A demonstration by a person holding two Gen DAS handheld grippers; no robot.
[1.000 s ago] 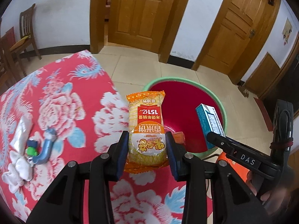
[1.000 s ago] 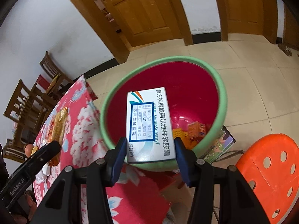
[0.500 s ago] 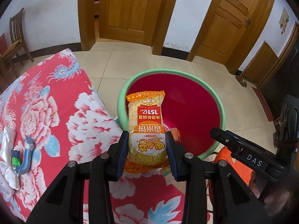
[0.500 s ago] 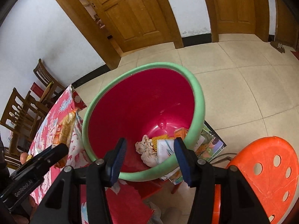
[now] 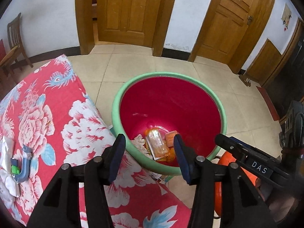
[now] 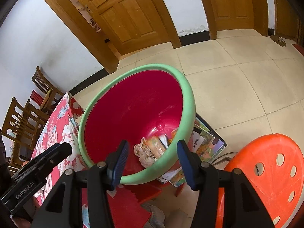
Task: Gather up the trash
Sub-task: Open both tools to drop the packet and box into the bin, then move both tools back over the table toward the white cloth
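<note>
Left gripper: jaws apart, nothing between them; they have just been opening. It hangs over the near rim of the bin, beside the floral tablecloth.

Right gripper: jaws apart and empty, also over the bin's near rim, with the orange stool to its right.

Bin: green outside and rim, glossy red inside, standing on the tiled floor against the table edge.

Trash at the bottom of the bin: orange-yellow snack packet lying flat, a small orange box touching its right side, a crumpled off-white wad to its left. A pale box edge shows beside the packet in the right wrist view; print unreadable.

Still on the tablecloth: a blue curved piece with a green bit and white crumpled material, cut off at the frame edge.

Printed papers under the bin are mostly hidden by it.
</note>
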